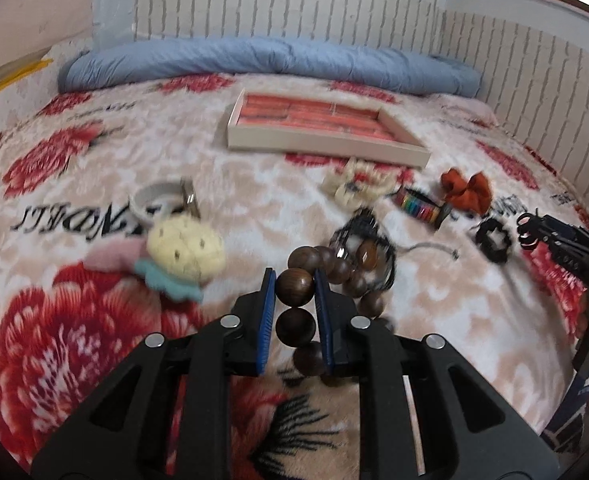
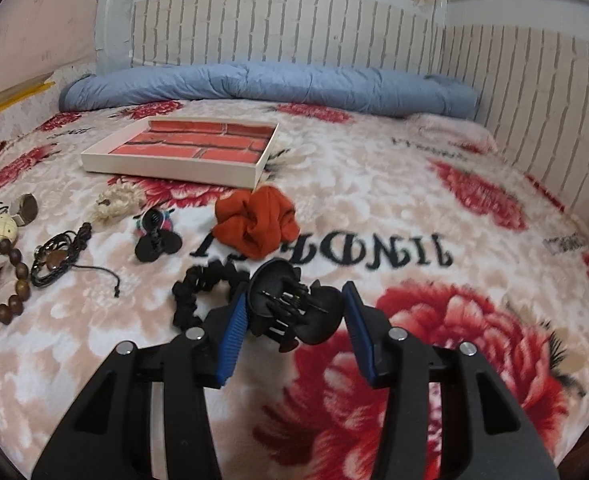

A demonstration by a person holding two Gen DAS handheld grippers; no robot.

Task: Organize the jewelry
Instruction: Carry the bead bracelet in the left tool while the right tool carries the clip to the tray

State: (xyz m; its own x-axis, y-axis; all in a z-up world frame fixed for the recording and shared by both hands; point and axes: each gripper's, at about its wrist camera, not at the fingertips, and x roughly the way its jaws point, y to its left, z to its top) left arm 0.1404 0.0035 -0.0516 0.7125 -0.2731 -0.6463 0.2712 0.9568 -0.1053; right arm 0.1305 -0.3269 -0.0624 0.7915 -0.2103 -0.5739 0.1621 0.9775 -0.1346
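Note:
My left gripper (image 1: 294,280) is shut on one bead of a brown wooden bead bracelet (image 1: 294,322), whose other beads hang below and curve off to the right. The same bracelet (image 2: 21,272) shows at the left edge of the right wrist view. My right gripper (image 2: 294,298) is shut on a black hair claw clip (image 2: 290,304), held just above the blanket. The right gripper (image 1: 534,228) also appears at the far right of the left wrist view. A shallow white tray (image 1: 326,142) (image 2: 166,168) with a red brick-pattern lining lies further back on the bed.
On the floral blanket lie an orange scrunchie (image 2: 256,224), a black scrunchie (image 2: 194,292), a second black claw clip (image 2: 154,240), a cream crochet flower (image 2: 114,204), a black cord bracelet (image 2: 54,260) and a cream knitted piece (image 1: 186,252). A rolled blue quilt (image 1: 270,60) lines the far wall.

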